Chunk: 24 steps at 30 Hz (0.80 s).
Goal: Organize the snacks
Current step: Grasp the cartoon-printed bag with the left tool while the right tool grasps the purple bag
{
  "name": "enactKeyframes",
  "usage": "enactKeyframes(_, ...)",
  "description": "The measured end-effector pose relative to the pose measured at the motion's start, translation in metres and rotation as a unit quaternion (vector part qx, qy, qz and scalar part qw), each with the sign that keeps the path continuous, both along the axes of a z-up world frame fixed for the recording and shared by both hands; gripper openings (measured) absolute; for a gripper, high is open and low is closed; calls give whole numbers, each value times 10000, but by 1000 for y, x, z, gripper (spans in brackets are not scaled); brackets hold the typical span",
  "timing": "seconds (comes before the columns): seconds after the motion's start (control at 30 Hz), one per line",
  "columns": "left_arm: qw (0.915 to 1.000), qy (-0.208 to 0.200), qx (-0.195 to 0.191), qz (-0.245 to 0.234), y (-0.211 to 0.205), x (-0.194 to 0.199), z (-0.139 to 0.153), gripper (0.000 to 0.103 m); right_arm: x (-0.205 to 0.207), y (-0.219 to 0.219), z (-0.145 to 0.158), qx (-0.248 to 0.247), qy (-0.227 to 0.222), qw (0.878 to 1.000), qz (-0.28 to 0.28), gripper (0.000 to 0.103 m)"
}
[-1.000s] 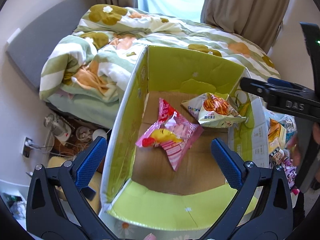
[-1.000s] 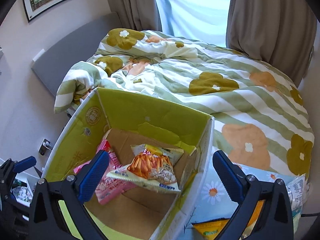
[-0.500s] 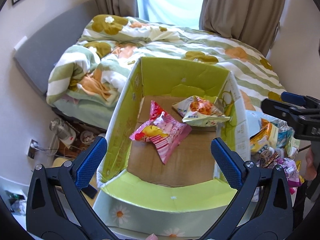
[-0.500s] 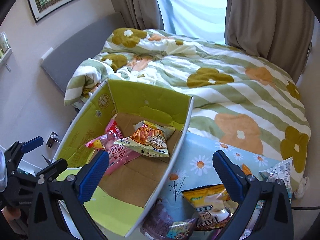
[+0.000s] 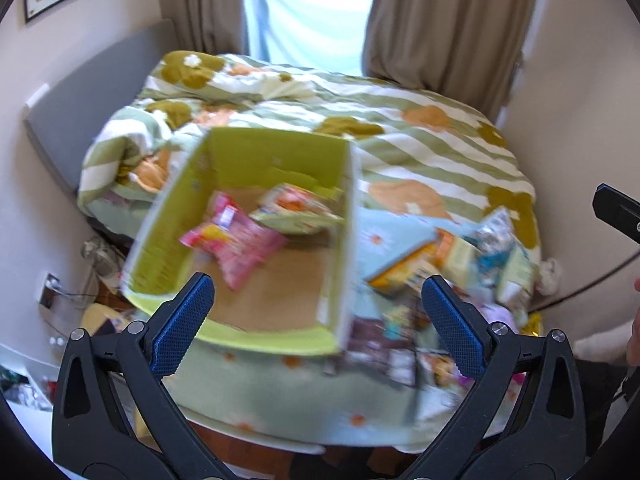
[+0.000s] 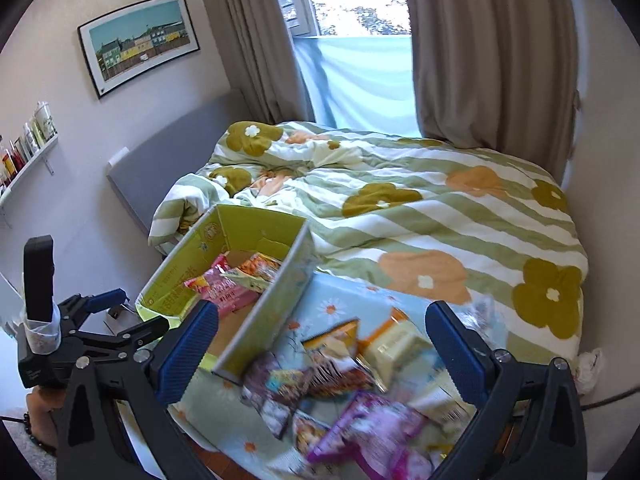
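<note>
Both grippers hang with their blue fingers spread and empty: the left gripper [image 5: 318, 300] before the box, the right gripper [image 6: 322, 330] over the loose snack packets [image 6: 340, 384] heaped on the flowered cloth [image 6: 340, 304]. Just left of the heap, the yellow-green cardboard box [image 6: 192, 264] holds a pink packet [image 5: 236, 240] and an orange-printed packet [image 5: 296, 208]. Beyond lies the bed [image 6: 400, 200] under its striped quilt.

Green cardboard box [image 6: 224, 264] open, at the table's left edge; pink packet [image 6: 224, 290] and orange-printed bag [image 6: 256, 266] lie flat inside. Loose snack pile [image 6: 344, 376] just right of box, toward the table's near edge, overlapping.
</note>
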<state>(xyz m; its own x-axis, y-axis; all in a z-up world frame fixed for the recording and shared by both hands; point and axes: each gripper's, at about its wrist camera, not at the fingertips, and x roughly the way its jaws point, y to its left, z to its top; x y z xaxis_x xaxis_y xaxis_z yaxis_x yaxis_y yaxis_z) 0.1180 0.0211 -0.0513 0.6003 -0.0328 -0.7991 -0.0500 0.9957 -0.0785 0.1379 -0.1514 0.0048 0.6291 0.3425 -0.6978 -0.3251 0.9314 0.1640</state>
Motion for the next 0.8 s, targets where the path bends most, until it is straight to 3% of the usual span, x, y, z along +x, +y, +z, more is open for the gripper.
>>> enactKeyframes(0.2,9995,135,-154,-221,-57,-27,-19,102,-35,-65,-15,47,160,9992,-364,103)
enactKeyframes(0.37,9987,359,-222,-293,-85,-46,-44,102,-56,-98,-47,198,527,9973,-471,103)
enactKeyframes(0.8,9923,1006,-499,-524,-134,-65,-130,102,-58,-99,-130,735,1434,9853,-573,103)
